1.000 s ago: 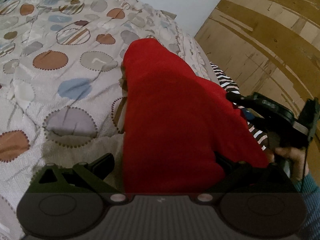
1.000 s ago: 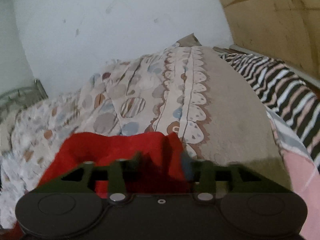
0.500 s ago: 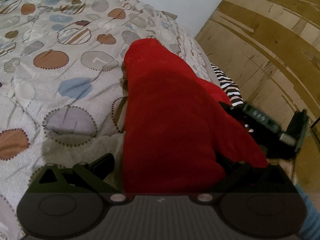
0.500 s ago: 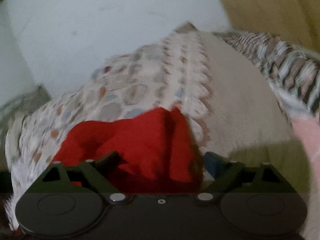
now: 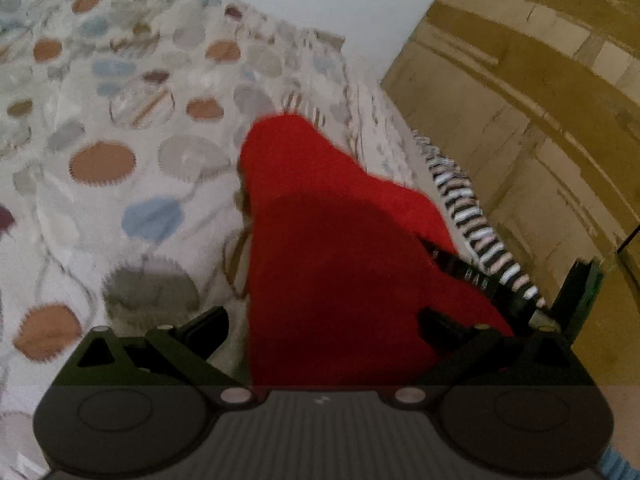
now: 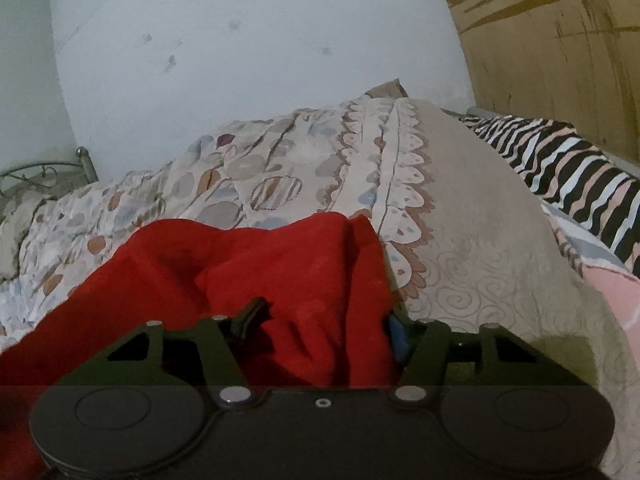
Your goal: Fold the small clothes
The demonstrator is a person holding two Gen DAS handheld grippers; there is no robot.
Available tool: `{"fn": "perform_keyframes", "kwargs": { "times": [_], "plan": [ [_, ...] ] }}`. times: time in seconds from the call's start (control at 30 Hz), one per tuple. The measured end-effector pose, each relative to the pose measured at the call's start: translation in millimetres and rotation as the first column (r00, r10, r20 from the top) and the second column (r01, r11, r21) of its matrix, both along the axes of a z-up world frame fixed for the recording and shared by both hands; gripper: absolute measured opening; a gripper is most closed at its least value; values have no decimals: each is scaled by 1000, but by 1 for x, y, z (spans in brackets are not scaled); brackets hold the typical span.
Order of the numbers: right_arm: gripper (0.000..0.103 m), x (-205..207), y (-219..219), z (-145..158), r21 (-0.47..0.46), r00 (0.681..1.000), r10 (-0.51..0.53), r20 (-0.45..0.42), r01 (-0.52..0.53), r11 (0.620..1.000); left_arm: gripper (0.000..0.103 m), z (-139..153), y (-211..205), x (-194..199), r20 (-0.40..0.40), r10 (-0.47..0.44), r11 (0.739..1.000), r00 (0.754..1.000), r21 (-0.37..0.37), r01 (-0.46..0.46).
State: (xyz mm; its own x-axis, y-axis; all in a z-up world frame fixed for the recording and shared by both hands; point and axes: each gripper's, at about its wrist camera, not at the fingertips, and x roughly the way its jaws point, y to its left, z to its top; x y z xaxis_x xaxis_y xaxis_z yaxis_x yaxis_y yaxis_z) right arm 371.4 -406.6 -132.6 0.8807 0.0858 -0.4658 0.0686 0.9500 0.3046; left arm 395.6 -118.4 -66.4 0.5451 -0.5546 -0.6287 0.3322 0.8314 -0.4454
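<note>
A plain red garment [image 5: 344, 264] lies bunched in soft folds on the patterned bedspread [image 5: 120, 208]

A bunched red fleece garment [image 6: 280, 280] is seen at lower centre between the just-narrowed jaws of the right gripper [image 6: 324, 320], lying on a circle-patterned beige quilt [image 6: 480, 240], a zebra-striped cloth [image 6: 568, 172] at right.

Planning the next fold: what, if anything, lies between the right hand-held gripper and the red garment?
Nothing visible does. The red garment already bunches between the right hand-held gripper fingers, whose jaws have just been closing, on the patterned bedspread.
</note>
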Motion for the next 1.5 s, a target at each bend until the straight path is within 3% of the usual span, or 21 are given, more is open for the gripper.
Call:
{"fn": "perform_keyframes", "kwargs": {
  "times": [0.1,0.17,0.33,0.43,1.5],
  "plan": [
    [62,1,0,-1,12,1000,-1,2,0,1000,102,2,10,2,24,72,995,997,-70,-70],
    [62,0,-3,-3,36,1000,0,4,-1,999,102,-3,12,14,-10,86,993,996,-85,-87],
    [64,1,-9,-7,79,1000,-1,1,1,997,103,-27,5,46,-131,-7,994,991,-109,-8],
    [64,1,-11,-8,90,1000,-2,1,2,996,103,-40,8,52,-190,-10,988,982,-155,-20],
    [66,-2,-16,-12,143,1000,-5,10,3,990,103,-46,8,53,-179,-48,985,983,-174,16]
  ]
}}
